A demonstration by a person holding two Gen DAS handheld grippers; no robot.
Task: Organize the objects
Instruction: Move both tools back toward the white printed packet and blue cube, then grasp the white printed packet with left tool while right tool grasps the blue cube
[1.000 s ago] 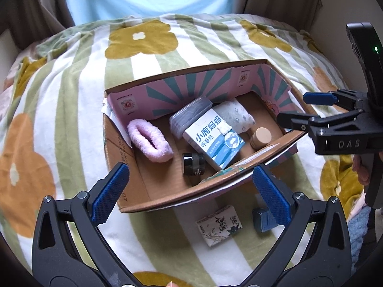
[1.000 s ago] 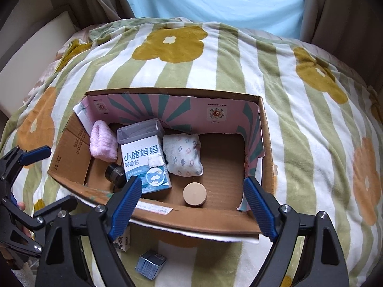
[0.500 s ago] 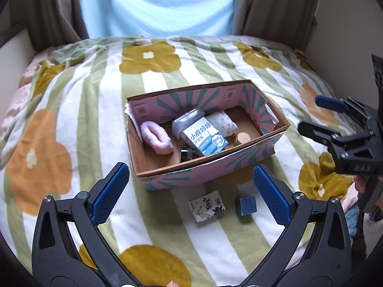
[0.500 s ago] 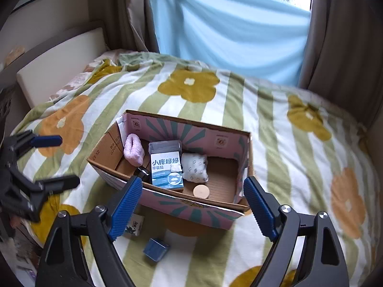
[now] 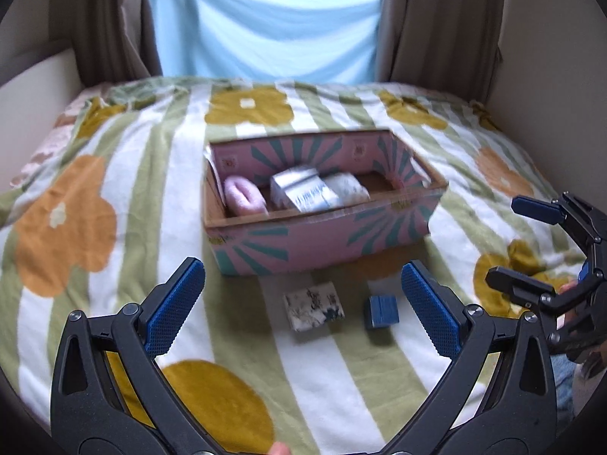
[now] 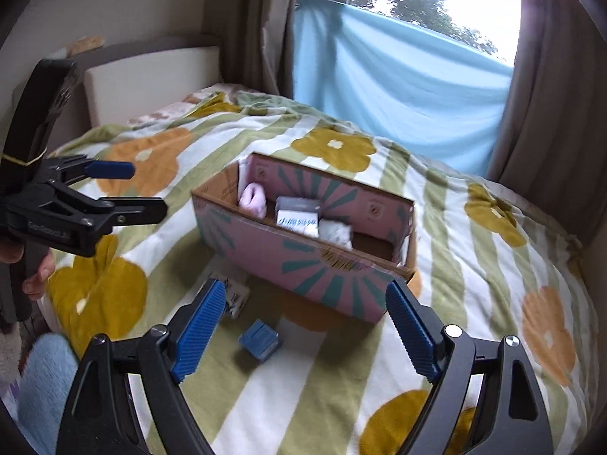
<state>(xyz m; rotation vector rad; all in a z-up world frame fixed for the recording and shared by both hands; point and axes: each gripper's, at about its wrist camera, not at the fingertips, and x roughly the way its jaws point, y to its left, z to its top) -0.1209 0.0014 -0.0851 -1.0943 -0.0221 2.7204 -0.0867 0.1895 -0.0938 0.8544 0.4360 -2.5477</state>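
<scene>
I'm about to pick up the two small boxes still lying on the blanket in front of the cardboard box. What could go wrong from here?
1. The patterned box and blue box lie close together on the soft blanket; wide-open fingers may nudge one or snag plush.
2. The cardboard box stands just behind them and could get pushed.
3. Both grippers, left and right, hang near each other and might collide.

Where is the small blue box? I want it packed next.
In the left wrist view the small blue box lies on the blanket outside the pink cardboard box, just right of the white patterned box.
</scene>
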